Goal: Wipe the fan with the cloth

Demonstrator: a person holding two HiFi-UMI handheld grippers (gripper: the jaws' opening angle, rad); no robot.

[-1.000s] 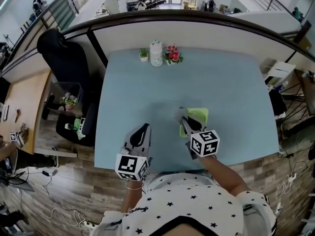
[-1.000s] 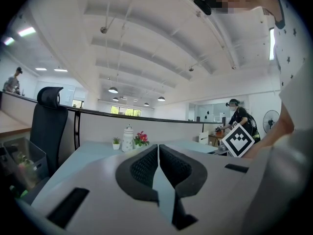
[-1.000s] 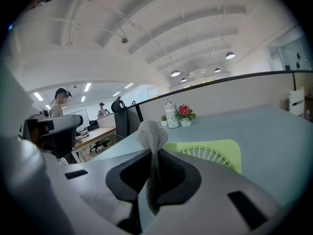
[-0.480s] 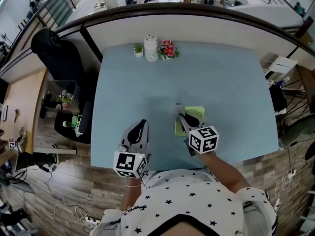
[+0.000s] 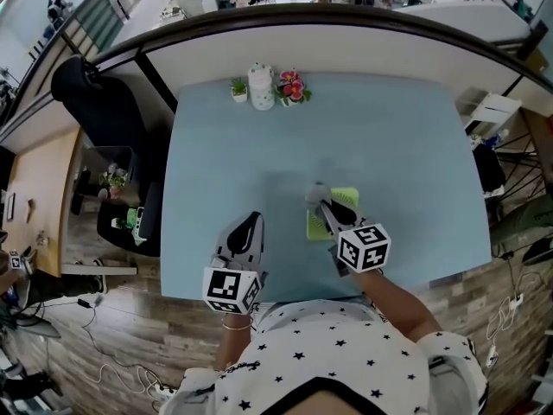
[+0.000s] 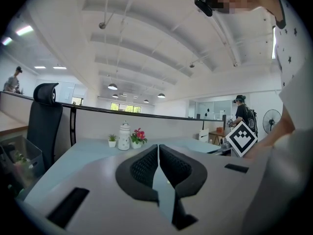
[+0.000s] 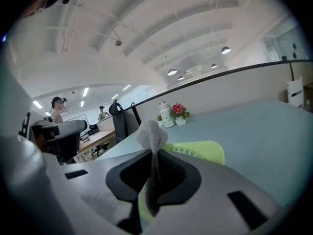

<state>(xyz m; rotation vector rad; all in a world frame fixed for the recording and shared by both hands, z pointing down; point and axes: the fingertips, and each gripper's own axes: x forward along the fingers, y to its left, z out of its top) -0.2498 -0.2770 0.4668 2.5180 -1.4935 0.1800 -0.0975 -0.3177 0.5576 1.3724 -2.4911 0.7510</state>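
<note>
So the right gripper (image 5: 320,206) is clamped on the cloth (image 5: 315,194). In the right gripper view the jaws are pinched tight on a grey fold of it, with a lump of cloth (image 7: 151,133) poking out past the tips. The fan (image 5: 343,201), a little green one, is right under that gripper. It shows on both sides of the jaws from above, and in the right gripper view its green body (image 7: 208,152) sits just ahead of the tips and a bit to their right. Can't really tell whether the cloth is actually touching the fan or just above it. The left gripper (image 5: 251,221) is off to the left of the right one, near the table's (image 5: 397,137) close edge and clear of the fan. In the left gripper view its jaws (image 6: 158,150) are closed up to a thin slit with nothing between them. Way out ahead of both grippers, at the far edge of the table, there's a white jar (image 5: 260,87) with a tiny plant (image 5: 238,88) on its left and some flowers (image 5: 291,87) on its right. A black chair (image 5: 95,102) is further out to the left of the left gripper, off the table.
</note>
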